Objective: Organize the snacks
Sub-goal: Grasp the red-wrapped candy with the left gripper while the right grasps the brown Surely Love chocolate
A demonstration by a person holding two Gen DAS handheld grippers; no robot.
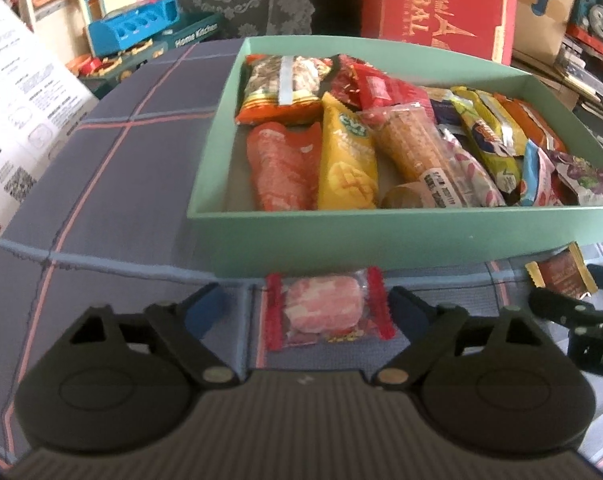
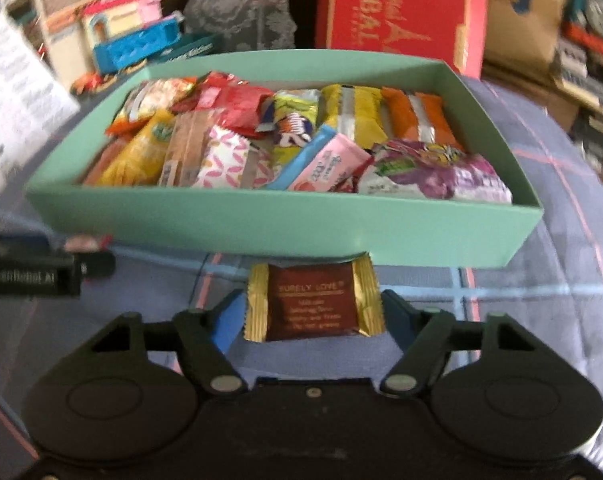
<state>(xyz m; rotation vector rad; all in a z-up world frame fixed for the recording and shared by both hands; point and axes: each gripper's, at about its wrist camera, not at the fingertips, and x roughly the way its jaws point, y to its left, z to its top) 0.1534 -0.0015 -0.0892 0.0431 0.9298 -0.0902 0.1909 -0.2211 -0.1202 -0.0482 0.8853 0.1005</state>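
A pink candy in a clear wrapper with red ends [image 1: 327, 310] lies on the blue checked cloth, just in front of the green box [image 1: 381, 236]. My left gripper [image 1: 307, 304] straddles it, open, with a gap at the left finger. A brown chocolate square with gold ends [image 2: 313, 304] lies before the box [image 2: 261, 232]. My right gripper [image 2: 313, 312] has a pad against each gold end of the flat wrapper. The chocolate [image 1: 561, 276] and the right gripper's fingers [image 1: 557, 308] also show in the left wrist view. The box holds several snack packs.
A red carton [image 2: 397, 4] stands behind the box, with cardboard boxes and toys [image 1: 129, 20] around it. A white printed sheet [image 1: 17, 92] leans at the left. The left gripper [image 2: 61, 268] reaches in from the left in the right wrist view.
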